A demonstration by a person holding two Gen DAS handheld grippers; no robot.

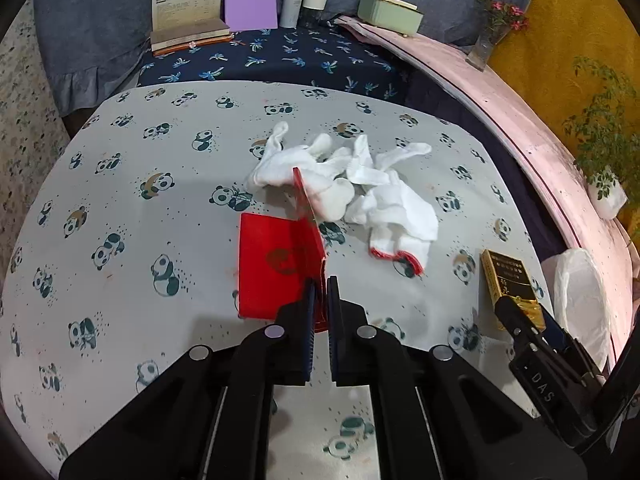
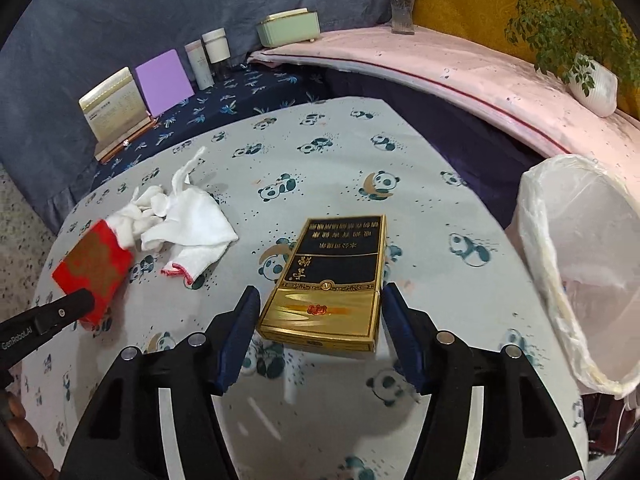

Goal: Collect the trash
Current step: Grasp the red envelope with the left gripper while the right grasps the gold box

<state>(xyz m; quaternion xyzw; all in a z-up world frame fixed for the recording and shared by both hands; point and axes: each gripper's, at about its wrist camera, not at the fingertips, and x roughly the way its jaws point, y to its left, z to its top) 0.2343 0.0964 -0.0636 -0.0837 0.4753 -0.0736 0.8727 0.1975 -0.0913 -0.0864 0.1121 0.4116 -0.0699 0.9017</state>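
Note:
My left gripper (image 1: 321,286) is shut on the edge of a red packet (image 1: 276,264), which stands open like a folder on the panda-print table. It also shows in the right wrist view (image 2: 94,266). My right gripper (image 2: 318,300) is open, its fingers on either side of a black-and-gold cigarette box (image 2: 334,280) that lies flat on the table; the box also shows in the left wrist view (image 1: 510,284). White crumpled cloths (image 1: 352,184) lie just beyond the red packet. A white-lined trash bin (image 2: 580,264) stands off the table's right edge.
At the back on a dark palm-print surface stand a booklet (image 1: 186,8), a purple card (image 1: 251,2), two tubes (image 1: 306,0) and a green box (image 1: 390,14). A pink ledge (image 2: 460,76) at right carries a vase (image 2: 402,0) and a potted plant (image 2: 592,84).

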